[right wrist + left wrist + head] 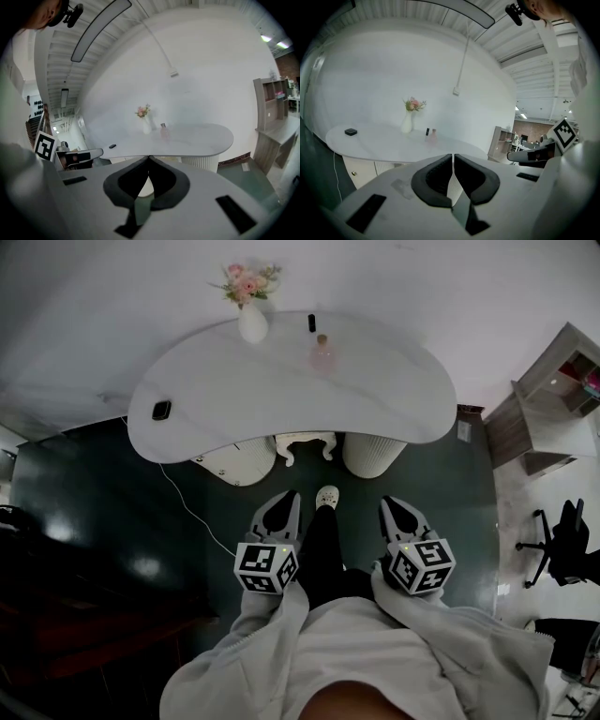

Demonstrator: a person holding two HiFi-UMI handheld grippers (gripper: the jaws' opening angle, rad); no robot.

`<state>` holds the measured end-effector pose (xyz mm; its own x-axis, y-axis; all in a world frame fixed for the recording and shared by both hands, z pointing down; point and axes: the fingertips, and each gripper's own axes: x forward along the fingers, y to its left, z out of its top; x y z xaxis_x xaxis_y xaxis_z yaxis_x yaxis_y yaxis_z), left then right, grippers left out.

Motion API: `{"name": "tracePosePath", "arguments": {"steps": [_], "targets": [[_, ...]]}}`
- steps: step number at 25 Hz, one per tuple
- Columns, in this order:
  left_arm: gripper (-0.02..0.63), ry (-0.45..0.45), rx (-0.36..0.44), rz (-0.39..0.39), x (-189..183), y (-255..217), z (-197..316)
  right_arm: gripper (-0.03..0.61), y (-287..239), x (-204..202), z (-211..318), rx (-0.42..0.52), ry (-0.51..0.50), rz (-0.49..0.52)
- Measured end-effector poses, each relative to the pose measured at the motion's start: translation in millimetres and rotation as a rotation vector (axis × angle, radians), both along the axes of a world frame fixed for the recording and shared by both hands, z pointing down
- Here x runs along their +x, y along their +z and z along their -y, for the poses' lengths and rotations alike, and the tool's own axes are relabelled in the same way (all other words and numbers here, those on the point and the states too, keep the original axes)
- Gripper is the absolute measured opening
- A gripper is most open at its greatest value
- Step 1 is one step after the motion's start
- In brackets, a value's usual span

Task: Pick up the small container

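The small container (322, 354) is a pale pink bottle with a light cap, standing near the back of the white curved table (375, 399). It also appears far off in the left gripper view (433, 135) and the right gripper view (164, 131). My left gripper (286, 500) is held low over the dark floor, well short of the table, its jaws shut with nothing between them (453, 155). My right gripper (392, 505) hangs beside it at the same height, also shut and empty (148, 158).
A white vase with pink flowers (250, 317) and a small black stick-like item (311, 322) stand by the container. A black device (161, 410) lies at the table's left end. White pedestals (373, 454) support the table. A wooden shelf (553, 399) and an office chair (562, 540) stand at the right.
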<state>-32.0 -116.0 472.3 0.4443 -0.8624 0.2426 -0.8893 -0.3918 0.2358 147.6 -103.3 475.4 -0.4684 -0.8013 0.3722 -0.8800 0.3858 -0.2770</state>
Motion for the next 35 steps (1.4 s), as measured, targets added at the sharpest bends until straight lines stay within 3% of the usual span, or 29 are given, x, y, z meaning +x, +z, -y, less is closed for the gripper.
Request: {"name": "tracePosePath", "arguments": {"steps": [15, 35], "targets": [[0.025, 0.021, -0.004, -0.001, -2, -9, 120, 0.051, -9, -8, 117, -0.011, 0.000, 0.001], [0.025, 0.092, -0.010, -0.013, -6, -16, 276, 0.051, -17, -14, 257, -0.034, 0.081, 0.013]]}}
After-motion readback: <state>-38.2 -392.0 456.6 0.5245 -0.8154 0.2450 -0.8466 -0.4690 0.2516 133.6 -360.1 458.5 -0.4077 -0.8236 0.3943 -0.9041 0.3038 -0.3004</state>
